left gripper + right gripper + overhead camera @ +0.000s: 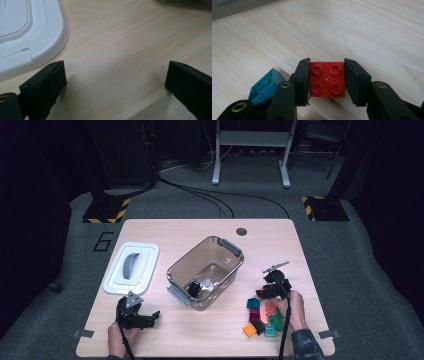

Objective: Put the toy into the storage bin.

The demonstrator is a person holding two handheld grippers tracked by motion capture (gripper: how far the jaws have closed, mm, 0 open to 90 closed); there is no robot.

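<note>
r gripper (326, 80) clamped on a red brick (327, 79), l gripper (115, 82) wide open & empty; a couple bits in the bin (176, 270), most of the pile (262, 317) by the table's near-right edge left.

Red brick (327, 79), teal brick (265, 86), white lid (131, 267), pale woodgrain table (200, 330).

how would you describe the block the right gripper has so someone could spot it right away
Start at the clear plastic bin in the middle of the table, then go to the heap of coloured blocks near its right front corner. At the heap's far edge, the right gripper is clamped on a red block, square with four studs on top.
</note>
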